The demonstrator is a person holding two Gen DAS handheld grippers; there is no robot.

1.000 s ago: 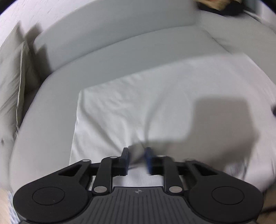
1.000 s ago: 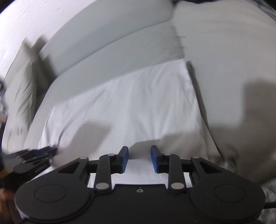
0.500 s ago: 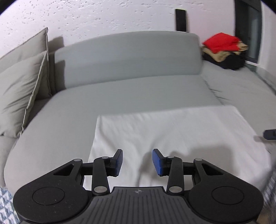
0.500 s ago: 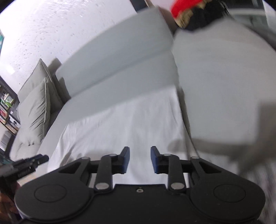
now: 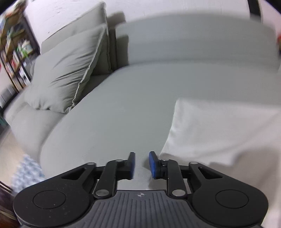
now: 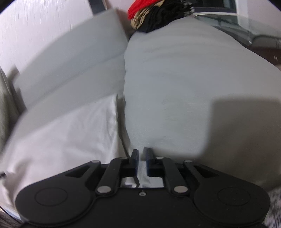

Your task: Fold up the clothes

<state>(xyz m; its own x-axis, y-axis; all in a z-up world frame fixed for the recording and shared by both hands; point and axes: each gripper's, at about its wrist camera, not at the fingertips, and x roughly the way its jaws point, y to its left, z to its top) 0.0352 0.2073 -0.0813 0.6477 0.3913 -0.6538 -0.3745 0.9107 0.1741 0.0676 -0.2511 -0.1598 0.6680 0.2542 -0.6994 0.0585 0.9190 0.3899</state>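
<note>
The left gripper (image 5: pixel 141 164) holds its fingers parted over bare sofa (image 5: pixel 114 112), gripping nothing. The right gripper (image 6: pixel 141 162) has its fingers narrowly apart, also holding nothing. The white cloth (image 5: pixel 226 133) lies flat on the seat. Farther back sits a pile of clothes (image 6: pixel 154 12).

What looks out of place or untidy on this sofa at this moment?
Nothing looks damaged or spilled. The white garment lies flat on the grey sofa. The only untidy thing is a loose heap of red, tan and black clothes at the far end of the sofa.
</note>
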